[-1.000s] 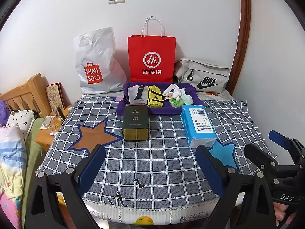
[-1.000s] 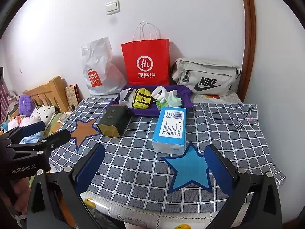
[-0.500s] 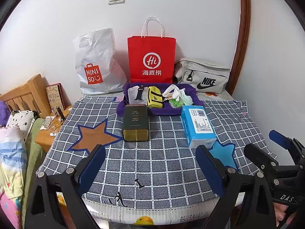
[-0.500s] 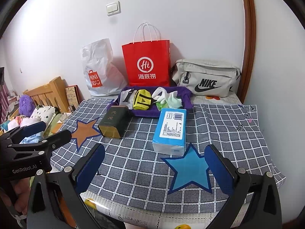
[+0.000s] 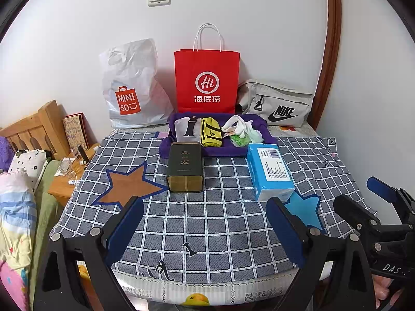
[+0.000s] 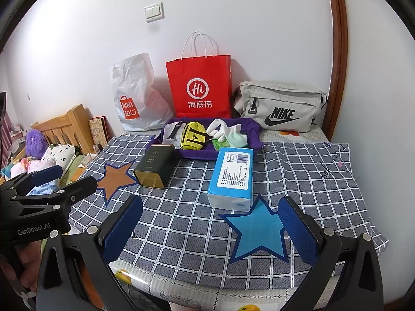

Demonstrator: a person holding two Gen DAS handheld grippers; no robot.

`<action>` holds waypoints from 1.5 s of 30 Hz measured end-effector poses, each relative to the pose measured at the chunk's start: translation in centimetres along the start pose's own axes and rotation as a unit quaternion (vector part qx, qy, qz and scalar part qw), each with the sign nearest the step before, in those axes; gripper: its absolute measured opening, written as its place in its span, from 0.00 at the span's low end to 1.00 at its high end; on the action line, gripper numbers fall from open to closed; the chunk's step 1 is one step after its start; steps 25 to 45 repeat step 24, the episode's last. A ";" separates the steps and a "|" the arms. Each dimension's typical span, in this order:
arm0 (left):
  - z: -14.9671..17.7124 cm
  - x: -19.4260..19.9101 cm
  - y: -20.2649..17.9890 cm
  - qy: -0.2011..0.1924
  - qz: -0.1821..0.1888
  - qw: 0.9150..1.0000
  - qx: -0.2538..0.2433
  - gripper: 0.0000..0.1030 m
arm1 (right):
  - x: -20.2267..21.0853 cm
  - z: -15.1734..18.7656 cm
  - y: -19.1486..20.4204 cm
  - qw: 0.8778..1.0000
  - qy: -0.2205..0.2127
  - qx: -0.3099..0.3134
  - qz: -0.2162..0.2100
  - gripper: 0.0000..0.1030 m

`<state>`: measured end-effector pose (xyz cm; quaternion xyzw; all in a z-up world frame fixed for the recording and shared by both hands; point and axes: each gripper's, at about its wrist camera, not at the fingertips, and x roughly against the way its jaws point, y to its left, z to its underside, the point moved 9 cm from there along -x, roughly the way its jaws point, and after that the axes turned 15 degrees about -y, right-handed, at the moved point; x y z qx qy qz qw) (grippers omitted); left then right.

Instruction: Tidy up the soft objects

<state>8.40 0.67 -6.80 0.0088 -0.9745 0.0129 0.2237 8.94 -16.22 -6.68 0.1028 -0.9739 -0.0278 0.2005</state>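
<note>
— Looking along the left gripper (image 5: 205, 229) first: what do you get?

— Its jaws stand wide apart with nothing between them, low over the near edge of the checked cloth (image 5: 220, 223). Past them a dark tin (image 5: 184, 167) lies on its side just right of an orange star (image 5: 127, 185), and a blue tissue pack (image 5: 269, 172) lies with its near end over a blue star (image 5: 303, 208).

— And the soft things?

— In the purple tray (image 5: 181, 149) at the back of the cloth: a white piece with a black mark (image 5: 184, 128), a yellow pouch (image 5: 211, 136), white gloves (image 5: 240, 127) and something green (image 5: 240, 140). The tin's far end touches the tray's front wall. Behind stand a white plastic bag (image 5: 135, 88), a red paper bag (image 5: 206, 80) and a grey waist bag (image 5: 278, 103), against the wall.

— The other tool?

— The right gripper (image 5: 363, 194) shows at the right edge, well apart from everything, jaws spread.

— Now the right wrist view.

— The right gripper (image 6: 210, 229) has its jaws wide open and empty, the blue star (image 6: 255, 233) between them on the cloth. The tissue pack (image 6: 232, 176) lies just beyond that star, the tin (image 6: 155, 165) to its left, the tray (image 6: 253, 136) behind both with the pouch (image 6: 193, 136) and gloves (image 6: 223, 129) in it. The left gripper (image 6: 55, 178) shows at the left edge, open, held off the cloth's side.
</note>
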 end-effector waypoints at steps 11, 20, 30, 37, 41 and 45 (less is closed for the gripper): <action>-0.1 0.2 0.2 -0.001 -0.002 1.000 0.000 0.93 | 0.1 -0.2 0.0 1.000 -0.001 0.000 0.001 1.00; -0.2 0.3 0.2 -0.002 -0.003 1.000 0.000 0.93 | 0.1 -0.2 -0.1 1.000 -0.003 0.000 0.000 1.00; -0.7 0.3 0.3 -0.010 -0.001 1.000 0.004 0.93 | 0.2 -0.2 -0.2 1.000 -0.002 0.000 0.000 1.00; -0.7 0.3 0.3 -0.010 -0.001 1.000 0.004 0.93 | 0.2 -0.2 -0.2 1.000 -0.002 0.000 0.000 1.00; -0.7 0.3 0.3 -0.010 -0.001 1.000 0.004 0.93 | 0.2 -0.2 -0.2 1.000 -0.002 0.000 0.000 1.00; -0.7 0.3 0.3 -0.010 -0.001 1.000 0.004 0.93 | 0.2 -0.2 -0.2 1.000 -0.002 0.000 0.000 1.00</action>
